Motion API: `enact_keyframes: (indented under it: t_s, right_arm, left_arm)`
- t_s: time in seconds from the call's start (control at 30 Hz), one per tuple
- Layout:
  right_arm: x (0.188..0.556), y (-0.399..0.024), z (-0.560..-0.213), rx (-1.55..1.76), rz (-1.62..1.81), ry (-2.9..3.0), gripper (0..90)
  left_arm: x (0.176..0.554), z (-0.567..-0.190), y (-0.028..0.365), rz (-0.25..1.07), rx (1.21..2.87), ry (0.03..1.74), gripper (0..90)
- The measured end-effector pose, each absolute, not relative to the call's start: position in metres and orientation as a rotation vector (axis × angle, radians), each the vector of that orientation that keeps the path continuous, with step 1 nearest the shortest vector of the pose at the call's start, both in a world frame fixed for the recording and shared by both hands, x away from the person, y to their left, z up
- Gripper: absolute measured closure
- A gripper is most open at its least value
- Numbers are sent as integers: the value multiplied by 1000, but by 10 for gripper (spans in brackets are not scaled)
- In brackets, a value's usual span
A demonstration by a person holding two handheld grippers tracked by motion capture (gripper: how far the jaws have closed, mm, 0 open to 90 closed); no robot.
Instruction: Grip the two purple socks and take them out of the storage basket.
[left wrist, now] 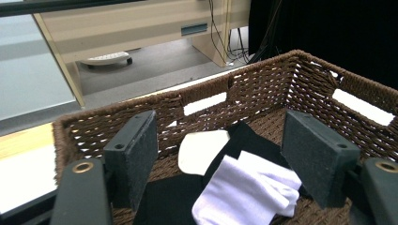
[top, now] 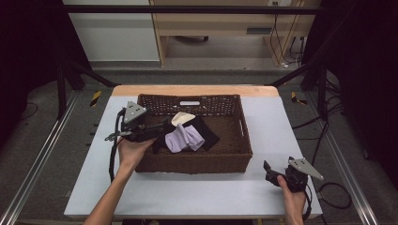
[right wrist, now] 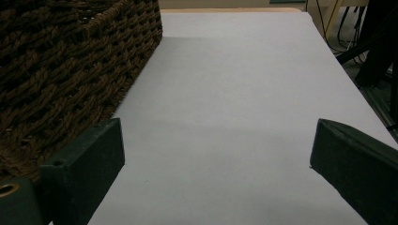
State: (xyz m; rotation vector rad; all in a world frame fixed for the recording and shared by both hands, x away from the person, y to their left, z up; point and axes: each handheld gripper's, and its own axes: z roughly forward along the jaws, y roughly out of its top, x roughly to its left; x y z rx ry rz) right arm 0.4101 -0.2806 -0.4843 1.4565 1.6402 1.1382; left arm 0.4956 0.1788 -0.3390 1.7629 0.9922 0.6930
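Left gripper (left wrist: 220, 159) wide open over white sock (left wrist: 246, 192) in basket (left wrist: 263, 79). Right gripper (right wrist: 216, 159) wide open, empty, above table (right wrist: 234, 93) near right edge.

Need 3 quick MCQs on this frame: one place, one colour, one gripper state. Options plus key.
1. Where is the left gripper?
A. over the wicker basket
B. on the floor
C. beyond the table's far edge

2. What colour is the folded cloth lying on the black cloth?
A. red
B. white
C. green

3. How does the right gripper stand?
A. shut on a cloth
B. shut on the basket's rim
C. open, holding nothing

Key: 1 A, it reaches in over the basket's left wall; 2 B, pale white folds between the jaws; 3 C, jaws wide apart over bare table.
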Motion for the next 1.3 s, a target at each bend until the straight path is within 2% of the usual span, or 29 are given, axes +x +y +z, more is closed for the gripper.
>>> enact_keyframes:
  t_s: [0.5,0.77,1.2,1.3]
  right_arm:
    - [410,-280,-484,1453,1138,1641,38]
    - [410,-280,-485,1448,1137,1646,38]
    - [410,-279,-485,1443,1132,1652,37]
    - [410,-279,-485,1442,1127,1653,38]
  left_arm:
    - [524,-353,138,680,1827,995,325]
    - [537,-371,123,669,1934,1006,395]
    - [547,-384,113,631,2052,1022,418]
    - [548,-388,109,640,2130,1009,432]
